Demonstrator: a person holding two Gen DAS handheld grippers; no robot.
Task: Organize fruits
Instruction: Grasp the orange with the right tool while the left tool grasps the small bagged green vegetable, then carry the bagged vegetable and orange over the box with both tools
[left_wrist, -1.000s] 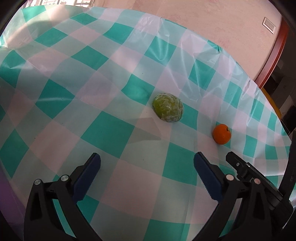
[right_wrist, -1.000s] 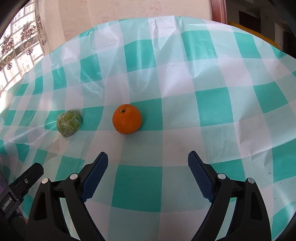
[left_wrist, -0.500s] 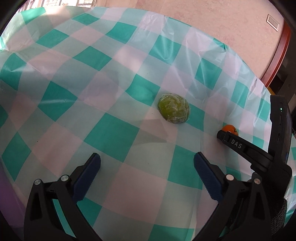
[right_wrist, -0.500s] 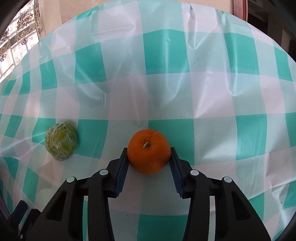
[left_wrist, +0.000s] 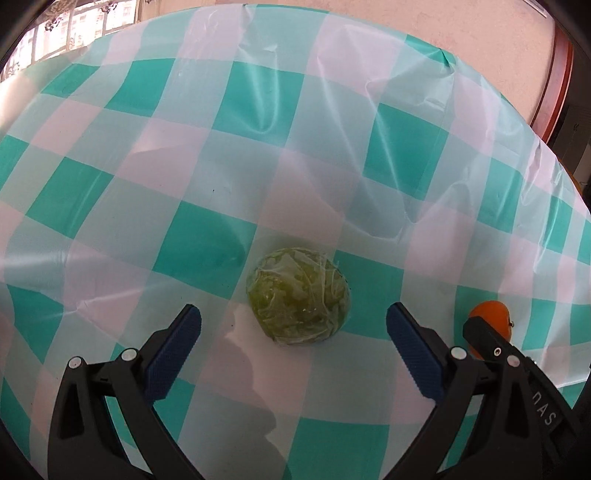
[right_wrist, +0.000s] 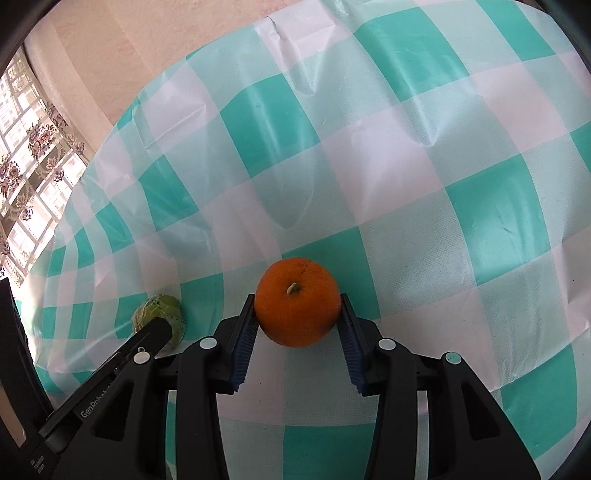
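Observation:
A plastic-wrapped green fruit lies on the teal-and-white checked tablecloth, just ahead of my open left gripper, centred between its blue pads. My right gripper is shut on an orange, stem facing the camera, pads on both sides, above the cloth. In the left wrist view the orange peeks out behind the right gripper's black body at the right. In the right wrist view the green fruit shows at the left, partly hidden by the left gripper's finger.
The tablecloth is creased and drapes over the table's far edge. A pink wall and a wooden door frame lie beyond it. A window is at the left.
My left gripper has moved forward, so the green fruit now sits just ahead of its open fingers. My right gripper closed on the orange and has tilted and lifted with it.

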